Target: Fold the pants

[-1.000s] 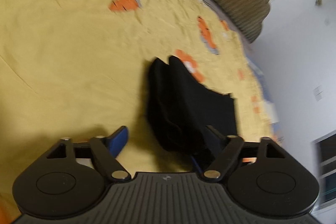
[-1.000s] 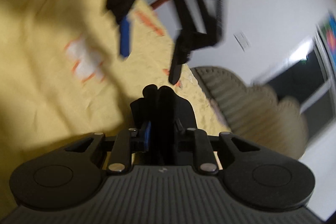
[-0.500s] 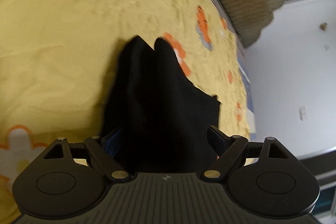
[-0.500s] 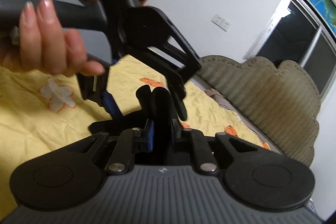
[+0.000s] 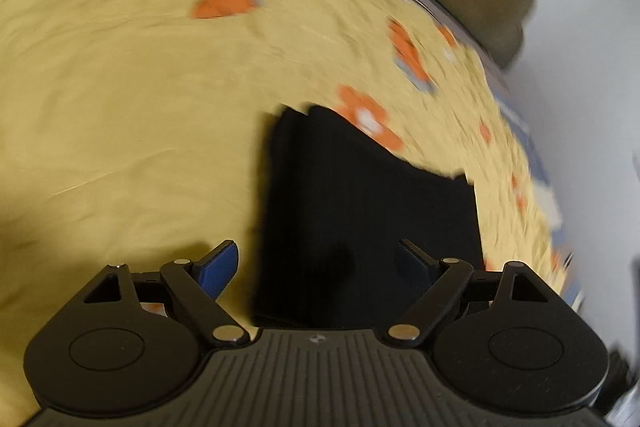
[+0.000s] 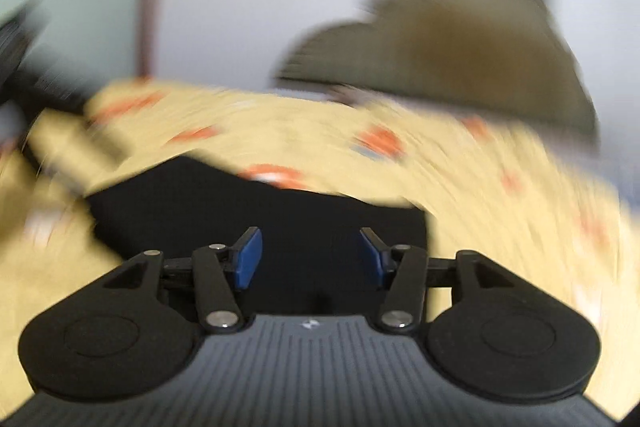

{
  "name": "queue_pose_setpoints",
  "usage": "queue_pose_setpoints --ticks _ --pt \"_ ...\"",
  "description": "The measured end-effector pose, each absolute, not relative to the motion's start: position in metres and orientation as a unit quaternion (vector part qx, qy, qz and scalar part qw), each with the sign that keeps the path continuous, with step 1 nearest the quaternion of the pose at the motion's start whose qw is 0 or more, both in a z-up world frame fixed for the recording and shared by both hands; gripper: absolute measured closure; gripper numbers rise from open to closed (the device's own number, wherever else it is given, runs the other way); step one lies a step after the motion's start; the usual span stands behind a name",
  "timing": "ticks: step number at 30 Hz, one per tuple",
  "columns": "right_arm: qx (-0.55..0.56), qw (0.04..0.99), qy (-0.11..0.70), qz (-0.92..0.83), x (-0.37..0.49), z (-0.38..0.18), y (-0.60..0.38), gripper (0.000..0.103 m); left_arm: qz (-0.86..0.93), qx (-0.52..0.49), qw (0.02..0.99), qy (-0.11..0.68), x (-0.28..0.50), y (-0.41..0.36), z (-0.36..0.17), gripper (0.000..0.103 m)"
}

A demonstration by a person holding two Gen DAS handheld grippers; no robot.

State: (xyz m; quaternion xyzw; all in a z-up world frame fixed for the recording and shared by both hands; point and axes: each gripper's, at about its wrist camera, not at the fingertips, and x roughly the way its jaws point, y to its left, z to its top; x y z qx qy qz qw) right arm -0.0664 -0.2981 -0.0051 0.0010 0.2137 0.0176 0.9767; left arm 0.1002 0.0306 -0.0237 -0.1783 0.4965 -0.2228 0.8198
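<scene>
Let go clean: right claw opening w/ nothing pinched, left claw spread wide & empty, both over black pants folded, prob. flat (blurry), on yellow bedsheet; lift straight off pants, no snagging top layer.

The pants are matt black cloth on a crinkled yellow cotton-like bedspread, and the headboard looks like dull olive upholstery, too blurred to judge.
</scene>
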Motion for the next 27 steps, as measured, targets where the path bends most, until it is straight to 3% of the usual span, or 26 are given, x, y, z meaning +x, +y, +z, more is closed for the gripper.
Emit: queue_pose_setpoints --ticks 4,6,10,16,18,23,27 --pt "0.22 0.94 0.261 -0.007 -0.067 -0.028 -0.382 0.053 -0.181 -0.039 0.856 0.482 0.087 -0.009 -0.034 0.017" --pt "0.261 0.924 0.28 -0.011 -0.069 -0.043 -0.4 0.053 -0.175 -0.014 0.865 0.471 0.083 -0.012 -0.041 0.016" --pt "0.121 0.94 0.306 -0.088 -0.075 -0.055 -0.382 0.046 -0.134 -0.003 0.896 0.424 0.076 -0.003 -0.022 0.017" --pt "0.106 0.964 0.241 -0.027 -0.052 -0.017 -0.365 0.043 -0.203 0.003 0.91 0.362 0.093 -0.027 0.021 0.017" --pt "0.07 0.969 0.237 -0.005 -0.024 -0.012 -0.353 0.036 -0.209 0.028 0.91 0.357 0.101 -0.047 0.019 0.017" --pt "0.072 0.955 0.287 0.0 0.049 -0.029 -0.349 0.035 -0.16 0.131 0.91 0.359 0.107 -0.083 -0.018 0.017" --pt "-0.002 0.939 0.342 -0.036 0.062 -0.052 -0.337 0.021 -0.143 0.149 0.912 0.354 0.1 -0.085 -0.039 0.017"
